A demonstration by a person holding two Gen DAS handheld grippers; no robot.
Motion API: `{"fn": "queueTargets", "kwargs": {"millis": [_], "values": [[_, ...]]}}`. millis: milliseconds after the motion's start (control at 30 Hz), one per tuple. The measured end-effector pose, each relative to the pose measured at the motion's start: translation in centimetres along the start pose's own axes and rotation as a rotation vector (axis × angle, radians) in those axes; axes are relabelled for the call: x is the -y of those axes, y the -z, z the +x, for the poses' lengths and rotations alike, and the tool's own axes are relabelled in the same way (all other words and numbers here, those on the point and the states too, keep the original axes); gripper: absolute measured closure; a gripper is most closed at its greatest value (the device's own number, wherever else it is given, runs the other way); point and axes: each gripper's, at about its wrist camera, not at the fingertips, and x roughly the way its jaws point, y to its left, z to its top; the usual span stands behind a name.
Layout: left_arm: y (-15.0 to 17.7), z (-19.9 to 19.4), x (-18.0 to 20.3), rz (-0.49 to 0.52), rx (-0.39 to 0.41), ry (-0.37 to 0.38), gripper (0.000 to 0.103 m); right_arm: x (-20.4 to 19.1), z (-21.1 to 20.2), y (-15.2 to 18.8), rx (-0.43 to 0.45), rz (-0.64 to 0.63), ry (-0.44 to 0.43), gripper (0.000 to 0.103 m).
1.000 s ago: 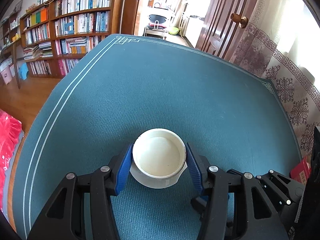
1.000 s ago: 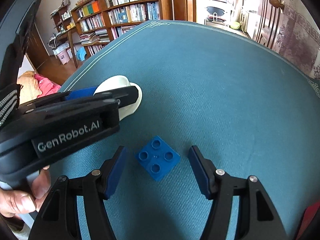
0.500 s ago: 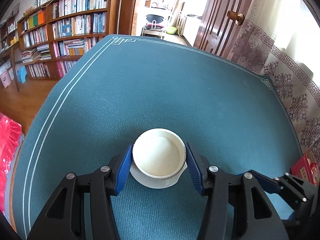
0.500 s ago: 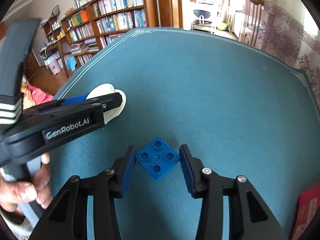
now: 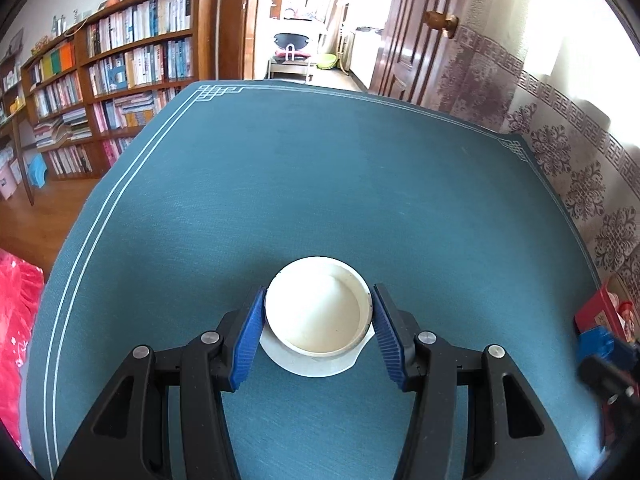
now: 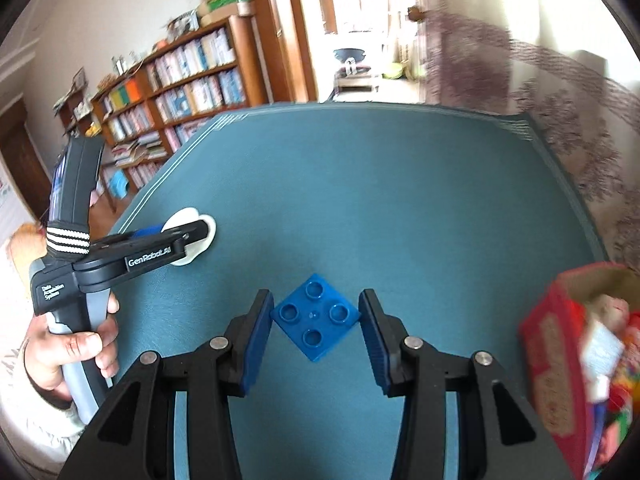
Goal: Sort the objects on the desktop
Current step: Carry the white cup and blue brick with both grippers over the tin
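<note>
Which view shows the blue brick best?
The right wrist view: the blue brick sits sharp and whole between the right hand-held gripper pads, four studs visible. The left wrist view shows only a small blurred blue patch at the right edge.

In the right wrist view, the black body of the left gripper (image 6: 192,236), at about nine o'clock, carries the white brand "GenRobot.AI" along its side arm. Lower on the same device, toward eight o'clock, just above the person's left hand (image 6: 76,354), a small white label in three short lines begins "Data"; the lines below it are too small to read surely. The book spines on the bookshelf (image 6: 180,80) at eleven o'clock and the print on the red box (image 6: 560,364) at four o'clock are too blurred to read.
</note>
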Motion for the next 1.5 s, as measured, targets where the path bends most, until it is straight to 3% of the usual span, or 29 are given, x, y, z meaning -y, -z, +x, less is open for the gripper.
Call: {"fn": "queueTargets", "kwargs": {"millis": [300,700,1100,1500], "values": [[0.7,-2.4,4.9,0.083,0.013,0.066,0.047,5.6,-6.3,2.4,0.083,0.071,0.153,0.055],[2.9,-6.2,15.6,0.263,0.026,0.212,0.047,14.5,-14.1,7.7,0.14,0.212,0.34,0.055],[5.6,-8.4,25.8,0.431,-0.015,0.367,0.047,17.1,-15.6,10.9,0.134,0.249,0.324,0.055],[6.5,-9.4,31.6,0.509,-0.037,0.476,0.047,17.5,-16.0,11.7,0.14,0.232,0.278,0.054]]}}
